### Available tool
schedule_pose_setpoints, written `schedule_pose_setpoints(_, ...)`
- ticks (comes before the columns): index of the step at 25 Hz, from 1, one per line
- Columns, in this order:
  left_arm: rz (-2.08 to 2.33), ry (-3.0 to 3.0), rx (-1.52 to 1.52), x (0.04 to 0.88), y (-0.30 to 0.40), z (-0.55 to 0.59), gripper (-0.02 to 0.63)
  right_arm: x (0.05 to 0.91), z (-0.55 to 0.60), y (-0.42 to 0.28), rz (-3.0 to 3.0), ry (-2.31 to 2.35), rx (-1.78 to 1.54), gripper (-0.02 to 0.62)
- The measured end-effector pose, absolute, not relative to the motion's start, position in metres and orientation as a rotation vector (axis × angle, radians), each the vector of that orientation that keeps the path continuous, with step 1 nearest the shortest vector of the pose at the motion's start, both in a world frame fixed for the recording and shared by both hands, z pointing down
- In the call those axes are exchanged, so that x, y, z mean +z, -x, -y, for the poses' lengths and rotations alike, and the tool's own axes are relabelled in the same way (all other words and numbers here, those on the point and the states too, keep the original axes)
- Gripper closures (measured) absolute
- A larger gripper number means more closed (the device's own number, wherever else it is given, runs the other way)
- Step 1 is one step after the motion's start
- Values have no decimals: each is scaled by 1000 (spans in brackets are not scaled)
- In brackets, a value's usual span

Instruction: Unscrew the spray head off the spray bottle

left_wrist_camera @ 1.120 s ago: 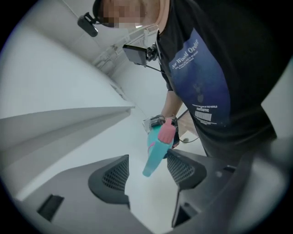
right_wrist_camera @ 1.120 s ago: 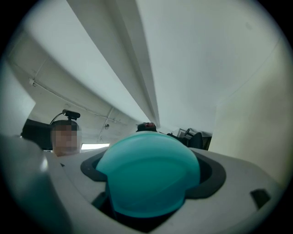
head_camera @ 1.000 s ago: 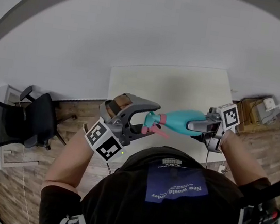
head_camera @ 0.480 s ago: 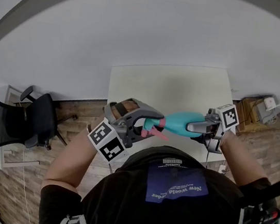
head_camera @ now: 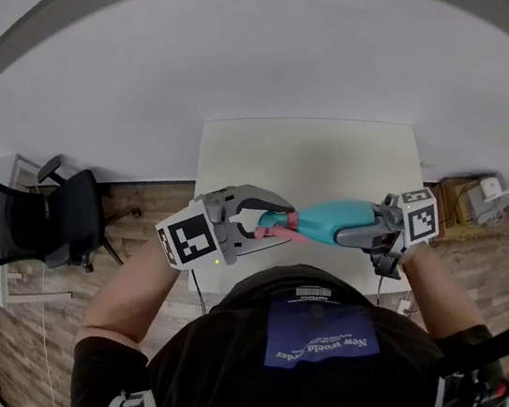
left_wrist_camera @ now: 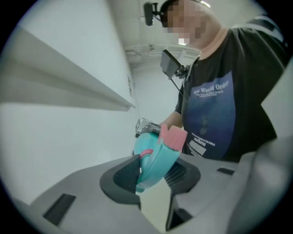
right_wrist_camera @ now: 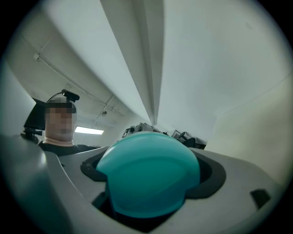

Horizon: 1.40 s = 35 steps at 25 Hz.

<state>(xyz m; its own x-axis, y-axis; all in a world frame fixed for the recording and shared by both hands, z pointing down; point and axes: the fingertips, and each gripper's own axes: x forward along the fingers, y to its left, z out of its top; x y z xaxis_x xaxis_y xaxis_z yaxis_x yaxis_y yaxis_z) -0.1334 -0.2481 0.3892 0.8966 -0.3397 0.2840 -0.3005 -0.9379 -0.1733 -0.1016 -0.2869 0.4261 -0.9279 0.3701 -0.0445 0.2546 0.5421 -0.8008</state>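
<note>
A teal spray bottle (head_camera: pixel 332 221) is held level in the air between my two grippers, above the near edge of the white table (head_camera: pixel 271 153). My right gripper (head_camera: pixel 353 230) is shut on the bottle's rounded body (right_wrist_camera: pixel 146 176), which fills the space between its dark pads (right_wrist_camera: pixel 214 176). My left gripper (head_camera: pixel 269 221) has just been closing, and its pads now press on the teal spray head (left_wrist_camera: pixel 158 160). The pink trigger (left_wrist_camera: pixel 173 136) sticks out past the left gripper's jaws.
A black office chair (head_camera: pixel 34 222) stands on the wooden floor at the left. A wooden box (head_camera: pixel 463 205) with small items sits at the right, beside the table. My torso in a dark shirt (head_camera: pixel 318 350) is close below the grippers.
The left gripper's jaws have closed from wide open onto the spray head. That gripper has rolled, so its marker cube now faces up. The right gripper has barely moved.
</note>
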Motion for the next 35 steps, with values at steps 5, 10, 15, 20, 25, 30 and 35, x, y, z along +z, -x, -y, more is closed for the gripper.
schedule_pose_setpoints(5,-551,3242,-296,387,139,253,471,415,288,103,2780,467,1048,143)
schedule_pose_setpoints(10,-592,3537,-87,394,148,260,471,407,288,107,2896,386,685,143)
schedule_pose_setpoints(15,-597,3729,82,395,152,262,471,400,285,107,2968,333,389,143)
schedule_pose_setpoints(20,-565,3874,225,398,154,264,471,395,282,107,2993,303,155,143)
schedule_pose_setpoints(25,-551,3961,331,399,155,264,471,393,280,107,3008,279,45,143)
schedule_pose_setpoints(30,-597,3922,305,392,155,270,469,395,287,106,3052,273,225,143)
schedule_pose_setpoints(35,-625,3859,270,384,154,273,469,396,292,104,3089,281,397,143)
